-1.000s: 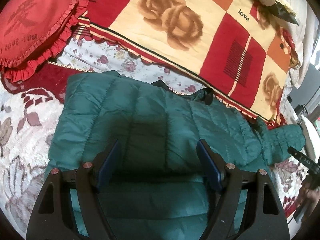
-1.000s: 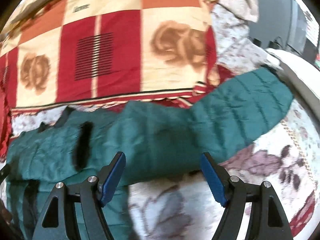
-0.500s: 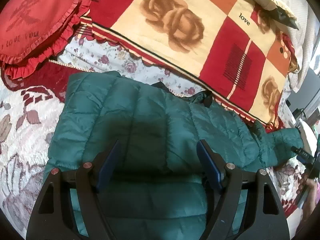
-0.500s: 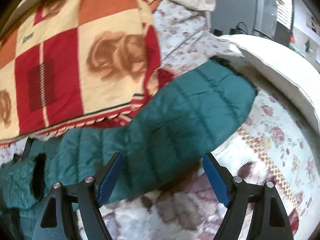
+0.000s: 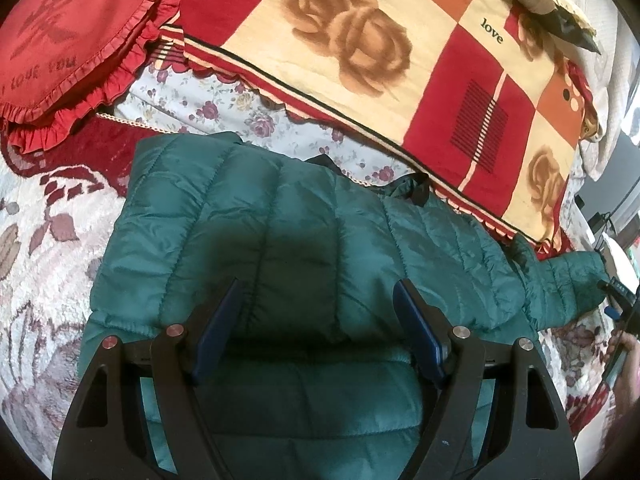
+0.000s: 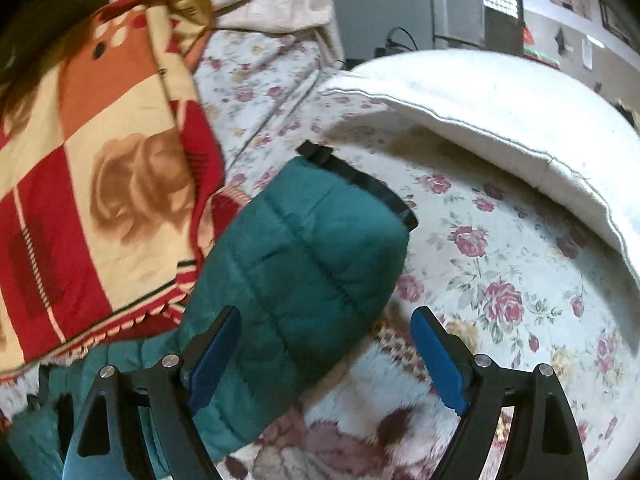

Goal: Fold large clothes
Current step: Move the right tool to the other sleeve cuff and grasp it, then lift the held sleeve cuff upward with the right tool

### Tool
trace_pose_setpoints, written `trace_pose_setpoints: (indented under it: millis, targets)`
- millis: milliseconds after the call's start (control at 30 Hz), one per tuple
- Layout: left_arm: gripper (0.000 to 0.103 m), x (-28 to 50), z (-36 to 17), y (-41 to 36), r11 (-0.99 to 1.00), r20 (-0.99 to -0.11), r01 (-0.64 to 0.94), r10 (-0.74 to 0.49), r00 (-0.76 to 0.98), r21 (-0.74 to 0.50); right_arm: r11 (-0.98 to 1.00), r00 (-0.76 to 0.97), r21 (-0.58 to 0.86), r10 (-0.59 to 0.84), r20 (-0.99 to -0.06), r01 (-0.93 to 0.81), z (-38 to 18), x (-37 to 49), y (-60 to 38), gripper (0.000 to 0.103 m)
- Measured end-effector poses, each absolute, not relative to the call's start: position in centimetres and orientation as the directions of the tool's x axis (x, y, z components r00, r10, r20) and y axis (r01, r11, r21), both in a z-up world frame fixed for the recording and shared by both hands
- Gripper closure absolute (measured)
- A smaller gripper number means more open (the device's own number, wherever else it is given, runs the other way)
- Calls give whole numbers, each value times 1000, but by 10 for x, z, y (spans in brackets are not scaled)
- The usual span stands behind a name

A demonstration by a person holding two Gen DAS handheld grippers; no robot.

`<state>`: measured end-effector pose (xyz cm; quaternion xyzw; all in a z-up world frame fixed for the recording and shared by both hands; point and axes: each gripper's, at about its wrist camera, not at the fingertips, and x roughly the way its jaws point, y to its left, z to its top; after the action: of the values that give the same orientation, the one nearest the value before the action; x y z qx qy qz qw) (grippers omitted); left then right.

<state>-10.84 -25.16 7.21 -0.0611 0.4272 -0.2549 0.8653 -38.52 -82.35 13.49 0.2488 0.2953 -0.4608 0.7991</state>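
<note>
A green quilted puffer jacket (image 5: 280, 248) lies flat on the bed. My left gripper (image 5: 318, 300) is open and empty, hovering over the jacket's body. The jacket's sleeve (image 6: 304, 264) stretches out to the right, its black cuff (image 6: 360, 184) at the far end. My right gripper (image 6: 326, 328) is open and empty, just above the sleeve's lower part, the cuff ahead of it. The sleeve end also shows at the right of the left wrist view (image 5: 572, 284), with the right gripper's tip beside it.
A red heart cushion (image 5: 68, 44) lies at the far left. A red and cream rose blanket (image 5: 380, 60) runs behind the jacket. A white pillow (image 6: 500, 100) sits beyond the cuff on the floral sheet (image 6: 500, 280). Furniture and cables stand past the bed.
My right gripper has swung right along the sleeve toward the cuff, which now sits ahead of it. My left gripper has held nearly still over the jacket body.
</note>
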Motion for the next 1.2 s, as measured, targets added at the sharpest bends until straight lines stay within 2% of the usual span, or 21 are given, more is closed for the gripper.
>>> trace_pose_setpoints:
  millis: [700, 767, 833, 867, 933, 1033, 1200]
  targets:
    - [25, -106, 66, -255, 868, -715, 391, -481, 507, -306, 427, 401, 156, -577, -711, 891, 122, -366, -875, 19]
    - [25, -105, 64, -254, 869, -716, 393, -479, 508, -302, 428, 395, 144, -583, -710, 892, 122, -364, -876, 31]
    - [25, -106, 65, -254, 868, -716, 393, -479, 508, -302, 437, 413, 162, -572, -708, 885, 123, -364, -876, 60]
    - [25, -106, 65, -254, 868, -715, 393, -480, 508, -304, 444, 428, 177, -566, -705, 878, 124, -365, -876, 63]
    - [25, -106, 65, -254, 868, -716, 393, -480, 507, -304, 468, 451, 184, -558, -696, 864, 128, -365, -873, 77]
    - [25, -107, 65, -254, 867, -716, 393, -481, 505, -306, 511, 468, 162, -555, -688, 844, 137, -361, -864, 85]
    - [25, -109, 70, -250, 866, -713, 381, -488, 504, -323, 575, 555, 209, -532, -639, 791, 158, -363, -838, 88]
